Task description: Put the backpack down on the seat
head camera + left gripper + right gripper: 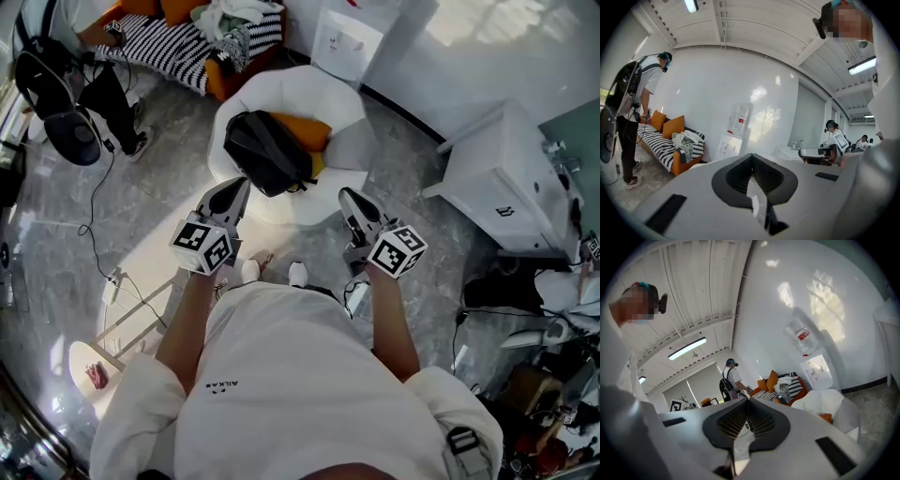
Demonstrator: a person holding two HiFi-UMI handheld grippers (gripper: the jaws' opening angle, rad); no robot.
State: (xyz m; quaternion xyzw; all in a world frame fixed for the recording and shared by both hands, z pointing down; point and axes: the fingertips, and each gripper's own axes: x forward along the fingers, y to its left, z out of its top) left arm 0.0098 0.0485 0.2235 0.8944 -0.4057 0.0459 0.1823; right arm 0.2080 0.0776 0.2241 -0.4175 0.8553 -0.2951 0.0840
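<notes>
Backpack [265, 150] lies on white seat [298, 86], leaning on orange cushion [302, 129], just ahead of the fingers and between both pairs. Left gripper [241, 185] and right gripper [347, 195]: fingers clenched, holding nothing.

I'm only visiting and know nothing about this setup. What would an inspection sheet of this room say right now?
Surface: white armchair on a grey stone floor.
Job's things: black backpack lies on the seat, partly over an orange cushion.
Clutter: clothes heaped on the striped sofa.
Grippers: left gripper and right gripper have jaws shut and empty, short of the armchair.
Cables: thin cable runs over the floor toward a power strip.
Surroundings: white cabinet, water dispenser, another person.
</notes>
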